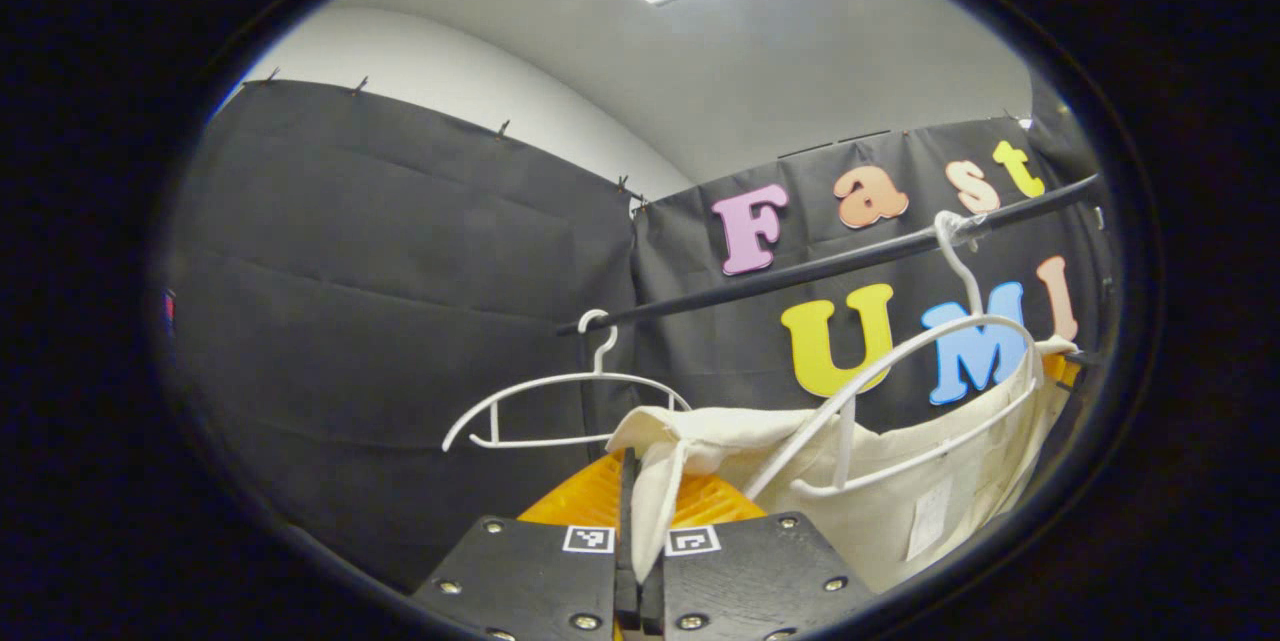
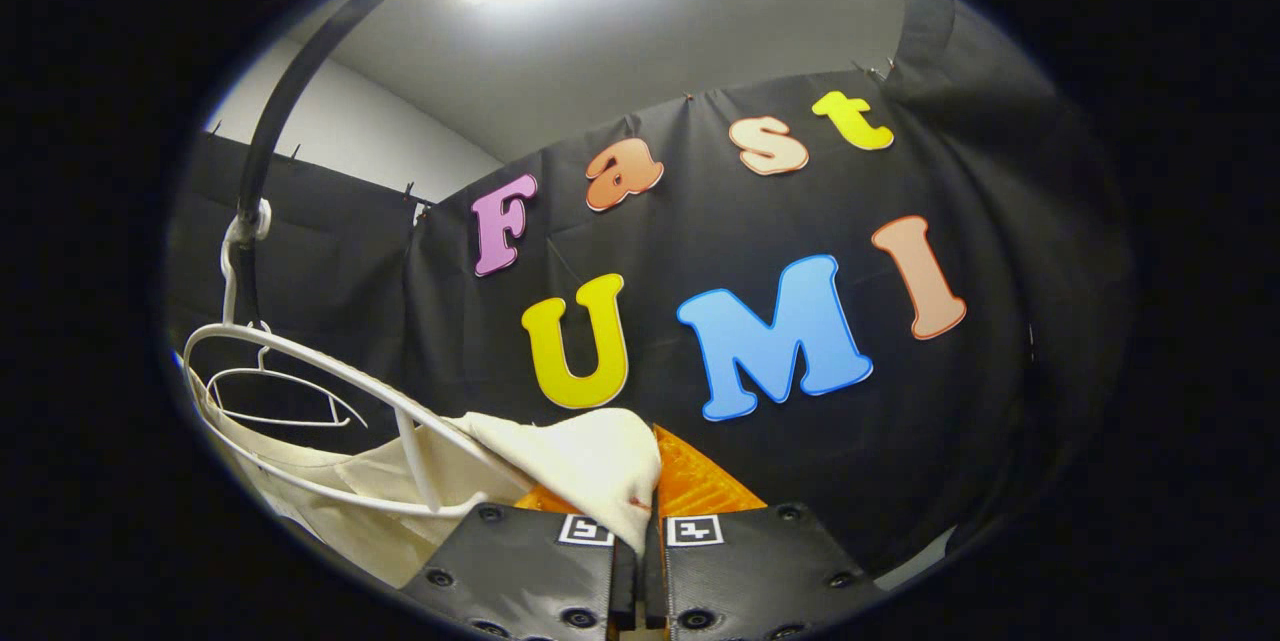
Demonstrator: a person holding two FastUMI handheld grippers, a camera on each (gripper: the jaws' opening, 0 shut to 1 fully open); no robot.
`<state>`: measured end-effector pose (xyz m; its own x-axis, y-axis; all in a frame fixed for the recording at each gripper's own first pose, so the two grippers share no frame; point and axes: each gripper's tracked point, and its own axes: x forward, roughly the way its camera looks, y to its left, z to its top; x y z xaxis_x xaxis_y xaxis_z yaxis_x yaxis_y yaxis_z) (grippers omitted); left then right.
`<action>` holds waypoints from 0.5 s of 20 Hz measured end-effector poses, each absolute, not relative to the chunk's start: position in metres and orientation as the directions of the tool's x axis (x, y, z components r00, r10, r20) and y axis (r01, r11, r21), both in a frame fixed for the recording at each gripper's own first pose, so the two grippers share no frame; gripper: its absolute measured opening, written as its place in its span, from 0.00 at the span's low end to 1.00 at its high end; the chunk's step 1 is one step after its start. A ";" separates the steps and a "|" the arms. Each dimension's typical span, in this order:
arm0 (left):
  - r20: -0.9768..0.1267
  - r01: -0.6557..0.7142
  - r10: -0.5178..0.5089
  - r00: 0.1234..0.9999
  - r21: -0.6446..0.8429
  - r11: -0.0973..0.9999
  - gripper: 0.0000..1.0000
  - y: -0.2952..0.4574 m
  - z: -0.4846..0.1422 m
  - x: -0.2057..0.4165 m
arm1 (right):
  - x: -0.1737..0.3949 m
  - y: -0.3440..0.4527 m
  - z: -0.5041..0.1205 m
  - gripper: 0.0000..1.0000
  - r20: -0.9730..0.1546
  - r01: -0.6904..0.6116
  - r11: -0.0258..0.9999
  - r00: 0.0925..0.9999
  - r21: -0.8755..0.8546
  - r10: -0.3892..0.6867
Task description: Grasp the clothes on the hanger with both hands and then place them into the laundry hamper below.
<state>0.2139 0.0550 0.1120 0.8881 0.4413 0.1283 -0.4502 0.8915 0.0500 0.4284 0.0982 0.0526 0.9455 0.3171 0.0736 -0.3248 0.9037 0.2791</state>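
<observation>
Pinching the cream fabric garment (image 1: 900,481) on its white wire hanger (image 1: 930,391), left tool (image 1: 640,531) and right tool (image 2: 640,521) both clamp its corners.

No readable words, numbers or brand names stand on any object here. The left claw (image 1: 640,546) carries two small square black-and-white coded markers at its finger bases, and the right claw (image 2: 640,536) bears a like pair; these are patterns, not text. A pale tag (image 1: 928,518) sewn on the cream garment (image 1: 900,481) is too blurred to read.
</observation>
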 end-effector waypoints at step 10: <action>0.018 -0.428 0.428 0.904 0.056 0.902 0.03 0.060 0.050 0.219 | 0.421 0.112 -0.030 0.05 -0.119 -0.335 0.900 0.918 0.280 0.379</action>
